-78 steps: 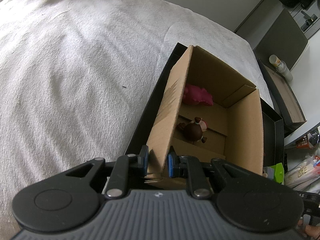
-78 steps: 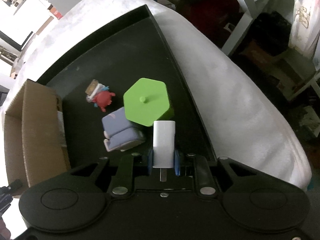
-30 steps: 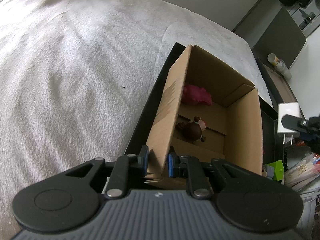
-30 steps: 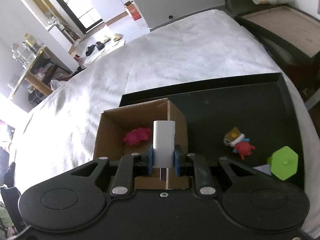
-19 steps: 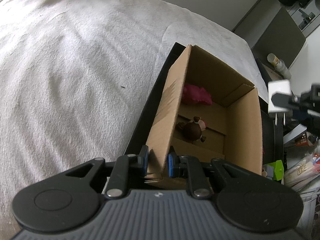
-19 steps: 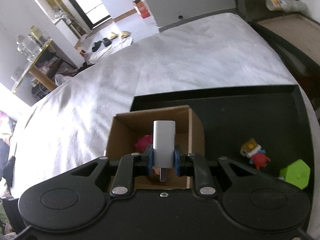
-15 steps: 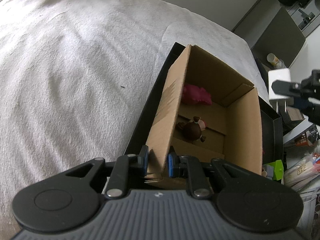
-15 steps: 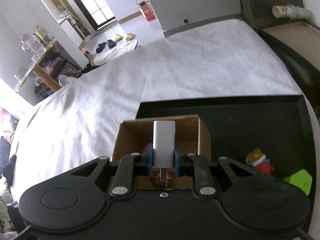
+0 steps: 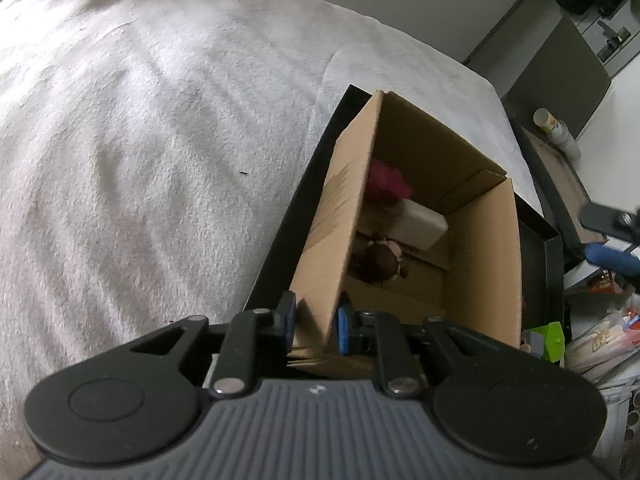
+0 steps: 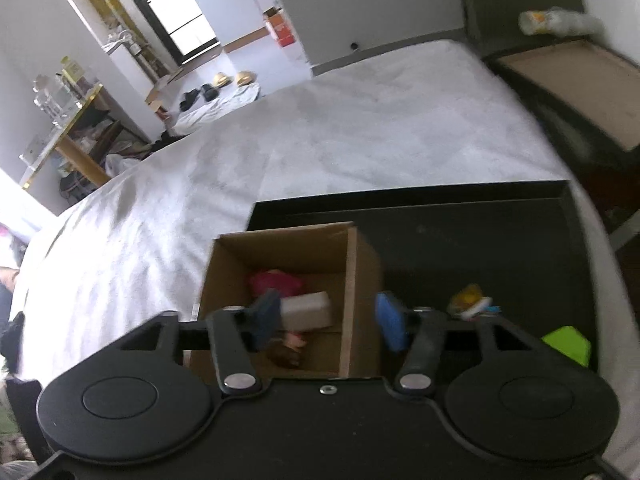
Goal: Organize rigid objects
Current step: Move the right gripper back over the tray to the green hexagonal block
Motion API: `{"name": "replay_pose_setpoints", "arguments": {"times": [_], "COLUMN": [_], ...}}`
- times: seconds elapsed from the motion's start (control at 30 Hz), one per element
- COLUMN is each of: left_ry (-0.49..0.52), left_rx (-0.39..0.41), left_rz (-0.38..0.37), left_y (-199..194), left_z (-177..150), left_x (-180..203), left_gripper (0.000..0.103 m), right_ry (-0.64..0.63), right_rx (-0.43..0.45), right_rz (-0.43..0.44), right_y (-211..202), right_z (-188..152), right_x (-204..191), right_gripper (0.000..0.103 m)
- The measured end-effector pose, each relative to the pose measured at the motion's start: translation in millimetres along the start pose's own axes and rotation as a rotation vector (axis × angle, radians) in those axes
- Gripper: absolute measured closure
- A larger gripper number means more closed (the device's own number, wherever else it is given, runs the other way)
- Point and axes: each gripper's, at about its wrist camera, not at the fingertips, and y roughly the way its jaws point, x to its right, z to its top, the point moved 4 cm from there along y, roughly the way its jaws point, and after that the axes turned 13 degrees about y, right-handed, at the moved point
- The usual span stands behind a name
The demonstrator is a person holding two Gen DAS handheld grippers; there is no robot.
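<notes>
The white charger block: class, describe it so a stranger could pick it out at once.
Find the black tray on the white bedspread, then the open cardboard box standing in it. Inside lies the white charger block, the only plain, boxy item, between a pink toy and a brown figurine.

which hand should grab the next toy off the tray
Right. The right hand-held gripper is open and empty, near the red figure; the left hand-held gripper is clamped on the cardboard box wall.

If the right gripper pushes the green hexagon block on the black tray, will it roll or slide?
The green hexagon block probably slides rather than rolls: its flat facets and broad shape suggest it sits stably on the black tray. It looks like rigid plastic, so likely light and stiff. The smooth tray may let it skid easily.
</notes>
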Motion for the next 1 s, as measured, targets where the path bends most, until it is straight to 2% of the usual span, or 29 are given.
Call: {"name": "replay_pose_setpoints", "arguments": {"times": [0.13,0.67,1.0], "left_ry": [-0.006,-0.011,0.010], "left_rx": [-0.002,-0.005,-0.003], "left_rz": [0.001,0.016,0.044], "left_y": [-1,-2,-2], "left_z": [1,2,3], "left_x": [1,1,4], "left_gripper": [0.084,0.084,0.084], "right_ry": [-0.001,0.043,0.100], "right_rx": [0.014,0.000,0.000], "right_rz": [-0.037,-0.046,-0.098], "right_y": [-8,-31,-39], "right_z": [-3,-6,-4], "right_x": [14,58,100], "right_gripper": [0.038,0.023,0.022]}}
